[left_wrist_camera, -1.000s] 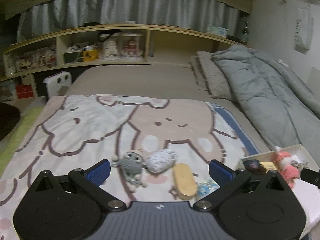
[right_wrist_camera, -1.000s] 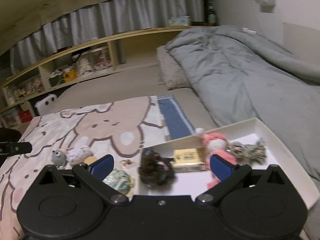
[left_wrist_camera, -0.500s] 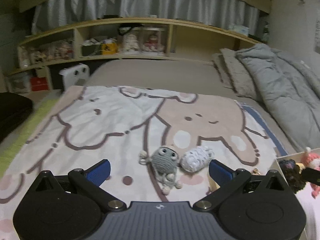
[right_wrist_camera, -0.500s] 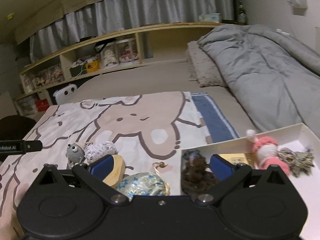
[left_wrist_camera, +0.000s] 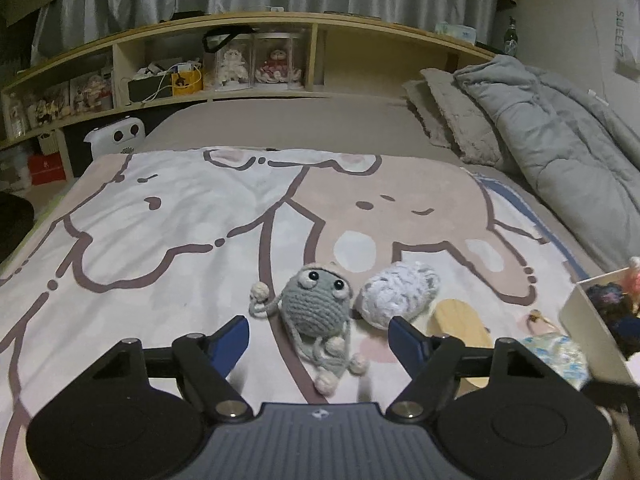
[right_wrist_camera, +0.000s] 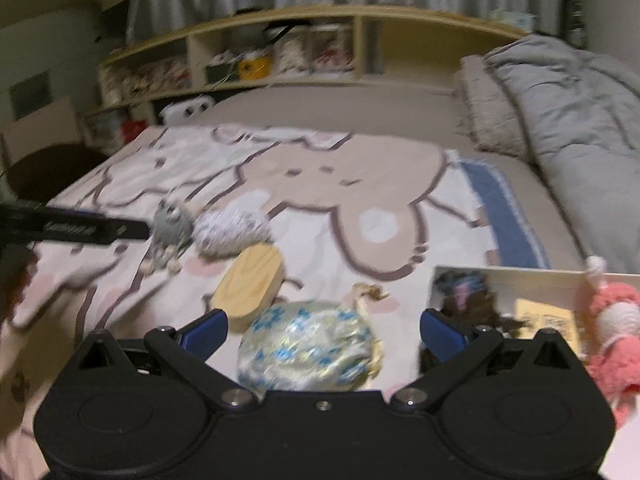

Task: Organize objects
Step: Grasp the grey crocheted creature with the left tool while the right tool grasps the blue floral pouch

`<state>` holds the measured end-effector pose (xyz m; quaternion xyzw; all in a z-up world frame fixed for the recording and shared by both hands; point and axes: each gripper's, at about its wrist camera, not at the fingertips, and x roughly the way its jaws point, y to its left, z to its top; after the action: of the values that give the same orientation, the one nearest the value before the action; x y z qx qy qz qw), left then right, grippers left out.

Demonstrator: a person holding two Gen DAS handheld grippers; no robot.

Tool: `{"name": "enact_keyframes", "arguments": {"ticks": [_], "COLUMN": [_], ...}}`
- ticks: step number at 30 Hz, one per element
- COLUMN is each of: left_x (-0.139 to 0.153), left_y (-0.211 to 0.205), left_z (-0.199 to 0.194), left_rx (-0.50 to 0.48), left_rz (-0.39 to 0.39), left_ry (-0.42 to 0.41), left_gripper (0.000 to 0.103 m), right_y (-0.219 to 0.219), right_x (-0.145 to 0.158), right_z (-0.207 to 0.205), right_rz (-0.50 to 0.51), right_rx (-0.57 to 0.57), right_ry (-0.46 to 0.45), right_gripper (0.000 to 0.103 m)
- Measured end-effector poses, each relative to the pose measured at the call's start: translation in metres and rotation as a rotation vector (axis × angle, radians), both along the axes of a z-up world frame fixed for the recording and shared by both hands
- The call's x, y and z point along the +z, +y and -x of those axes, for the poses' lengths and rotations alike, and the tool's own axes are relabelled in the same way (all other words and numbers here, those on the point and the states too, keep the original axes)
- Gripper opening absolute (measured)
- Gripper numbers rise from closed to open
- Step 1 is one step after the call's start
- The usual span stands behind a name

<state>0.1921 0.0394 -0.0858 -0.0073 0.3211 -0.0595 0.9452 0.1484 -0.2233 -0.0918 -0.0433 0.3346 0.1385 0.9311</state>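
Since a second ago both grippers have come lower and nearer the toys, which now loom larger in each view. The left gripper (left_wrist_camera: 318,334) has just been narrowing its jaws; they stand apart around the grey crochet creature (left_wrist_camera: 314,308), whose legs trail toward 6 o'clock between the blue pads (left_wrist_camera: 402,336), and neither pad presses on it. The right gripper (right_wrist_camera: 322,330) is also spread wide, with the blue-flowered satin pouch (right_wrist_camera: 308,346) lying between its fingers, untouched by them.

In the right wrist view the white box (right_wrist_camera: 500,274) sits at 3 o'clock of the pouch. It holds a dark fuzzy toy (right_wrist_camera: 468,300) at its near left corner, a yellow packet (right_wrist_camera: 544,318) beside that, and a pink crochet doll (right_wrist_camera: 612,320) at the right edge. The packet bears dark print, too blurred to read.

Just beyond the pouch at 11 o'clock lies the wooden oval block (right_wrist_camera: 250,284); farther on at 11 o'clock lies the white-and-grey yarn bundle (right_wrist_camera: 232,232), touching the creature's side. All rest on the cartoon blanket (left_wrist_camera: 160,220).

The left gripper's dark arm carries white lettering, smeared and unreadable.

Far off, the grey duvet (left_wrist_camera: 560,128) lies at 2 o'clock, and the wooden shelf (left_wrist_camera: 260,32) at 12 o'clock holds two boxed dolls (left_wrist_camera: 256,66). On the wall at 2 o'clock, a hanging reads "SWEET" (left_wrist_camera: 622,36) vertically.
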Motion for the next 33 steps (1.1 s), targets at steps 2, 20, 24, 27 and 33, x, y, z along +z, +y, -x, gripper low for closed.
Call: {"name": "enact_keyframes", "arguments": {"ticks": [2,20,24,27,33], "left_x": [-0.005,-0.031,-0.035,-0.035,-0.028], "left_y": [0.001,0.009,0.013,0.011,0.011], "left_z": [-0.007,-0.051,-0.054,-0.053,-0.044], "left_rx": [-0.004,-0.007,0.001,-0.002,0.005], "left_rz": [0.004,0.122,0.145,0.140,0.134], "left_ry": [-0.010,-0.003,0.015,0.026,0.058], "left_gripper": [0.077,0.068,0.054,0.051,0.050], "right_y": [0.005,0.023,0.032,0.032,0.033], "right_x": [-0.006,-0.029,-0.035,-0.036,-0.030], "right_z": [-0.003,-0.035,-0.037,-0.036,-0.029], "right_rz": [0.023,0.127,0.192,0.204,0.208], "right_rx": [0.023,0.096,0.089,0.086,0.096], "right_ry": [0.016,0.177,0.200,0.206,0.195], "right_gripper": [0.103,0.095,0.096,0.089,0.085]}}
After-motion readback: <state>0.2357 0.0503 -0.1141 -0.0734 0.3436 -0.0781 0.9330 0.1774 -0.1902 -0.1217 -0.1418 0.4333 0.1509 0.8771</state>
